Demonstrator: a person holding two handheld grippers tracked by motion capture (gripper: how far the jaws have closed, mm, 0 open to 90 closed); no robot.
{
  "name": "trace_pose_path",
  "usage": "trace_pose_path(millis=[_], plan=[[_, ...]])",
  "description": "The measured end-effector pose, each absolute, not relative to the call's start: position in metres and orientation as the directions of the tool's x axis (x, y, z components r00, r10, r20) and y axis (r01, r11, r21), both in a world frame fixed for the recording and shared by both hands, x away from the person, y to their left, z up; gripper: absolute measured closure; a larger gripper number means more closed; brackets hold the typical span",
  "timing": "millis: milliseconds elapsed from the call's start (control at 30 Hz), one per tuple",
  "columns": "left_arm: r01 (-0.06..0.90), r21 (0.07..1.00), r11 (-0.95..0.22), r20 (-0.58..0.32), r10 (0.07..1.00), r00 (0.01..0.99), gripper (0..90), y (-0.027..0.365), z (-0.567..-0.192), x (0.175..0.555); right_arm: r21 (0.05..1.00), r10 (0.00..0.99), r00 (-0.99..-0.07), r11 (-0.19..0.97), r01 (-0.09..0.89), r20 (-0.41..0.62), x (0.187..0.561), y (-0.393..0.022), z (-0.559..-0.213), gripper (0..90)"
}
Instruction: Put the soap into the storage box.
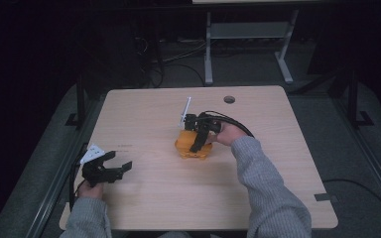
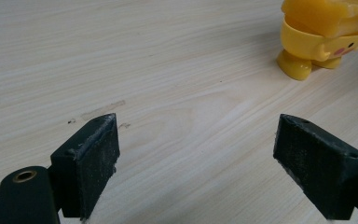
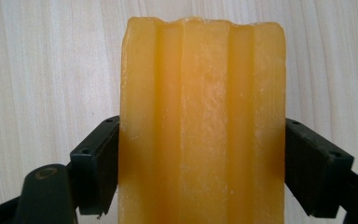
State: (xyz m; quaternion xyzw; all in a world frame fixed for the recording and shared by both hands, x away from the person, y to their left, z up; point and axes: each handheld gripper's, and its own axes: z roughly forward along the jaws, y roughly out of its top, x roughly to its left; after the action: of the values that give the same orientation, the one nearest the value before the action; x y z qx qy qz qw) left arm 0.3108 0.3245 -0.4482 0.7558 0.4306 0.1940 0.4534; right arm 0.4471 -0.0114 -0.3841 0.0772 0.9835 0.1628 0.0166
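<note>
Near the middle of the wooden table [image 1: 144, 198] stands a yellow figure-like base [image 2: 307, 46] with round feet and a pink cheek. An orange ridged block [image 3: 200, 116] sits on top of it [image 1: 194, 147]. My right gripper [image 3: 200, 163] reaches down from the far side, and its jaws press both sides of the block; the high view shows it [image 1: 196, 147] over the orange piece. My left gripper [image 1: 121, 159] hovers low at the table's left front, open, with bare wood between its jaws [image 2: 200, 154]. The yellow base lies well ahead and to its right.
A round cable hole [image 1: 229, 99] is at the table's far edge. A white strip [image 1: 186, 110] sticks up beside the right gripper. A faint tape mark [image 2: 105, 108] lies on the wood ahead of the left gripper. A desk frame [image 1: 248, 29] stands on the floor behind.
</note>
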Motion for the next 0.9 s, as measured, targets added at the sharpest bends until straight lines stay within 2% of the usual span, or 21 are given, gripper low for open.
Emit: trace_pose_path(millis=[900], plan=[[0.479,0.85,-0.22,-0.098,0.827,0.554,13.8,0.3241,-0.4479,0.3106,0.328,0.169,-0.986,0.932,0.155,-0.015,0.4453,-0.0106,-0.3844,20.8]])
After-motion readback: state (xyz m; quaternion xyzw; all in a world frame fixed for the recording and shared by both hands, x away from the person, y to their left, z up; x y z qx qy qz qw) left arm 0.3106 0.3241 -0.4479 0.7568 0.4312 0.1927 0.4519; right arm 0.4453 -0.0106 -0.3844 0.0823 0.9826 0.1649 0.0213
